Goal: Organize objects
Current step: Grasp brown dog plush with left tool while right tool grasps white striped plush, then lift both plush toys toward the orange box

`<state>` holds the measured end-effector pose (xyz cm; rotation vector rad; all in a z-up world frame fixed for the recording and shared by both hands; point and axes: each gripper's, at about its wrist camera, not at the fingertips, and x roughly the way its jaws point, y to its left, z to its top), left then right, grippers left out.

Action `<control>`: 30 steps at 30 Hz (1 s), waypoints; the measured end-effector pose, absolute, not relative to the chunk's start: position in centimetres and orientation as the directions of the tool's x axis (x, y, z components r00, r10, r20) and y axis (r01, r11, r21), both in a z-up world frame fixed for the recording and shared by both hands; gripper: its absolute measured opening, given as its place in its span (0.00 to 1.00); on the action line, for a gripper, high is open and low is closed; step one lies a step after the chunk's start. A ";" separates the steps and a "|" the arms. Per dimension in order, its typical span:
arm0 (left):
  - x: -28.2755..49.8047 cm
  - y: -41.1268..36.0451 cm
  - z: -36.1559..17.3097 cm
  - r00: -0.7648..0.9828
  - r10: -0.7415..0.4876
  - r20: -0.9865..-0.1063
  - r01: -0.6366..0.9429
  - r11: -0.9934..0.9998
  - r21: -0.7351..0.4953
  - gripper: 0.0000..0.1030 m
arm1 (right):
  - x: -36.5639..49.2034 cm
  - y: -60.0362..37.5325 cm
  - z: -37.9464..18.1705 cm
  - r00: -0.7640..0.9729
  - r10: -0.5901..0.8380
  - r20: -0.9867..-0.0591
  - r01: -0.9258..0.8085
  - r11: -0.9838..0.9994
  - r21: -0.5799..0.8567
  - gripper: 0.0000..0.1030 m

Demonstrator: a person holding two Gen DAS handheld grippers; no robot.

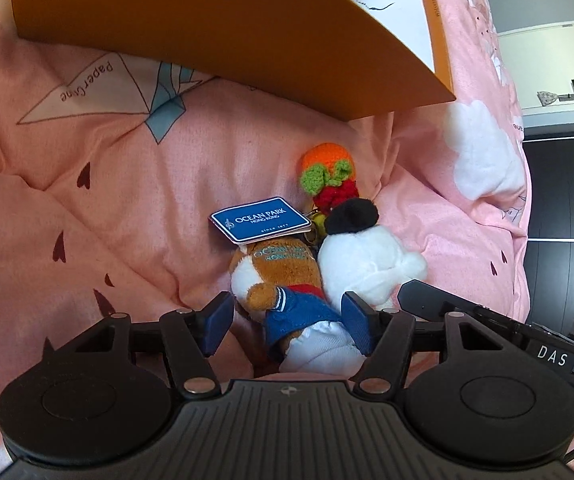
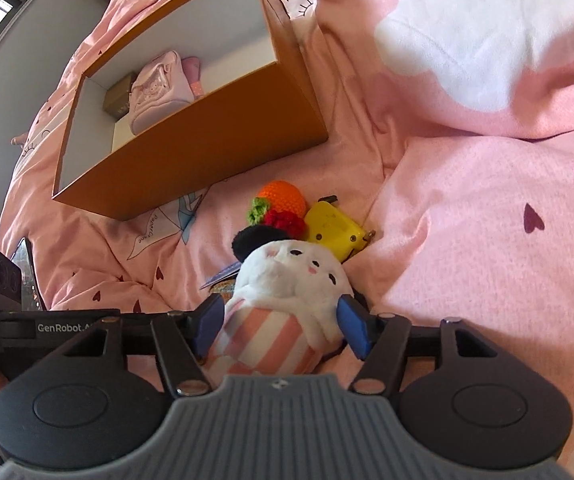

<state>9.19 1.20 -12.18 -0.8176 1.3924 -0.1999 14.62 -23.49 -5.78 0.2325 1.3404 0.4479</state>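
Observation:
In the left wrist view, a brown plush (image 1: pixel 283 280) in a blue jacket with a blue Ocean Park tag (image 1: pixel 261 220) lies on the pink bedding (image 1: pixel 87 240). My left gripper (image 1: pixel 289 324) is open and straddles its lower body, with a gap at the left pad. Beside it lies a white plush (image 1: pixel 367 256) with a black ear. In the right wrist view, my right gripper (image 2: pixel 281 326) stands open around that white plush (image 2: pixel 295 276), its pads flanking the pink-striped body. An orange, green and red crochet charm (image 2: pixel 283 200) and a yellow toy (image 2: pixel 333 228) lie just beyond.
An orange box (image 2: pixel 191 152) with a white inside stands open on the bed beyond the toys, holding a pink pouch (image 2: pixel 163 88) and a small brown item. Its wall (image 1: pixel 207 20) overhangs the left view. A pillow with a white cloud print (image 2: pixel 479 40) lies at the right.

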 end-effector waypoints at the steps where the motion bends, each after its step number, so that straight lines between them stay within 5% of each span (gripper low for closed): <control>1: 9.3 1.2 -12.6 0.202 -0.586 -0.785 -0.344 0.708 -0.617 0.69 | 14.8 -23.4 -6.1 0.147 0.441 -0.885 -0.177 0.893 0.415 0.65; 16: 9.3 -0.1 -13.5 0.186 -0.533 -0.826 -0.313 0.764 -0.564 0.55 | 14.9 -21.9 -8.8 0.072 0.413 -0.908 -0.237 0.891 0.386 0.66; 30: 7.8 -0.7 -8.2 0.331 -0.426 -0.842 -0.139 0.861 -0.489 0.47 | 12.1 -22.1 -4.1 0.201 0.457 -0.867 -0.367 0.855 0.366 0.59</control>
